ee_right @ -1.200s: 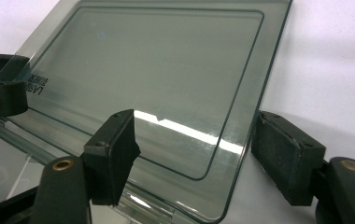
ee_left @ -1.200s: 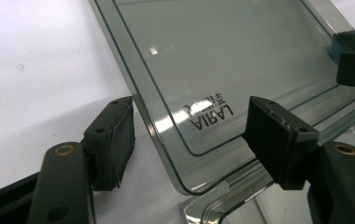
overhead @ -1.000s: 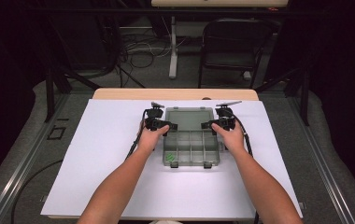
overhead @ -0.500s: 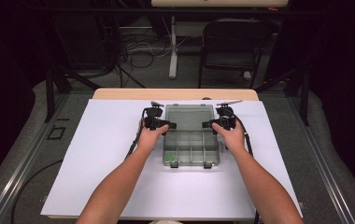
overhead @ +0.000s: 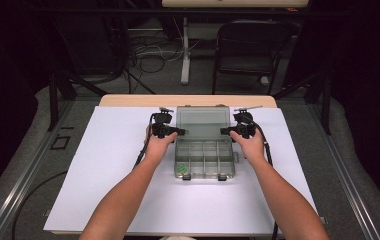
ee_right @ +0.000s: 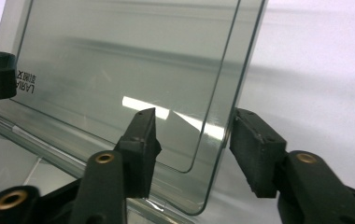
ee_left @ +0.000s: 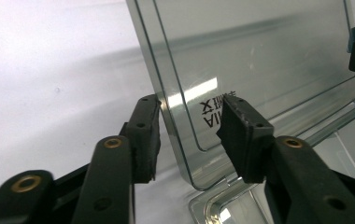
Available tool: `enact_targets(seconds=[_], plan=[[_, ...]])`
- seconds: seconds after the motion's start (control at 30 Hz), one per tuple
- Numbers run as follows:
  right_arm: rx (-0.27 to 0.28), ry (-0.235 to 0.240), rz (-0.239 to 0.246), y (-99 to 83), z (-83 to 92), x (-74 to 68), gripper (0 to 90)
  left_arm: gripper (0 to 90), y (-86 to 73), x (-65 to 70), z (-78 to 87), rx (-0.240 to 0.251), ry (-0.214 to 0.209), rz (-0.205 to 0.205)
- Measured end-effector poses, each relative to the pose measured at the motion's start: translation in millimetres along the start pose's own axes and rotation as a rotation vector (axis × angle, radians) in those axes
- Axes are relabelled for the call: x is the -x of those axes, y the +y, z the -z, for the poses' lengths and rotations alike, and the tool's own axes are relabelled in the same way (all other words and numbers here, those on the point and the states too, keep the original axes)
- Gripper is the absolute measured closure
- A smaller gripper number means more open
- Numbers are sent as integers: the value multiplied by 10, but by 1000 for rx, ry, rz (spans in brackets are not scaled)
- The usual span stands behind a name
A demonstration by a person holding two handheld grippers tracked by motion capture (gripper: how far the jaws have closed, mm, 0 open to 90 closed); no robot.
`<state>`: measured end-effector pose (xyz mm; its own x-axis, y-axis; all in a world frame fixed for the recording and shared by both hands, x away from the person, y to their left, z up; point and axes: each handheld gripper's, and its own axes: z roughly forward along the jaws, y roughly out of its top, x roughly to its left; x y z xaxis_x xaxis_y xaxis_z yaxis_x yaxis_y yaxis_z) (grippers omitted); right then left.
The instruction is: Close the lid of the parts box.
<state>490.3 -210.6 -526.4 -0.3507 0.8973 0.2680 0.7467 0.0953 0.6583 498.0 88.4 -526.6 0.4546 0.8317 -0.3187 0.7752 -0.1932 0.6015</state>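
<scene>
Clear compartment box (overhead: 205, 160) lay mid white mat (overhead: 103, 175), divided tray nearest, contents not discernible, smoky see-through lid (overhead: 201, 122) stood open behind, left gripper (overhead: 178, 131) and right gripper (overhead: 226, 131) jaws apart astride lid's side edges, just been closing, pads not pressing.

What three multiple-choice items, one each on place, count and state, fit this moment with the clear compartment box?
1. Where does the left gripper reach?
A. the lid's side edge
B. a front latch
C. the chair

2. How many dark latches sit on the box's front edge?
A. one
B. two
C. four

3. How is the lid?
A. shut flat
B. taken off
C. open, raised at the back

Key: 1 A, the lid edge stands between its jaws, which have just been closing; 2 B, two latches show in the high view; 3 C, the compartment box shows bare dividers.
</scene>
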Motion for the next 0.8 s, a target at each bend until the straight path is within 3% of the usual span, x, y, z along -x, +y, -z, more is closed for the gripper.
enact_targets(seconds=[0.4, 0.63, 0.8], plan=[[23, 6, -10, 19, 109, 17, 655, 706, -1, -28, 89, 24, -4, -17], [37, 14, -18, 8, 162, 58, 764, 765, -3, -33, 127, 41, -11, -4], [48, 2, -2, -7, 197, 64, 812, 811, -19, -18, 151, 54, 4, -28]])
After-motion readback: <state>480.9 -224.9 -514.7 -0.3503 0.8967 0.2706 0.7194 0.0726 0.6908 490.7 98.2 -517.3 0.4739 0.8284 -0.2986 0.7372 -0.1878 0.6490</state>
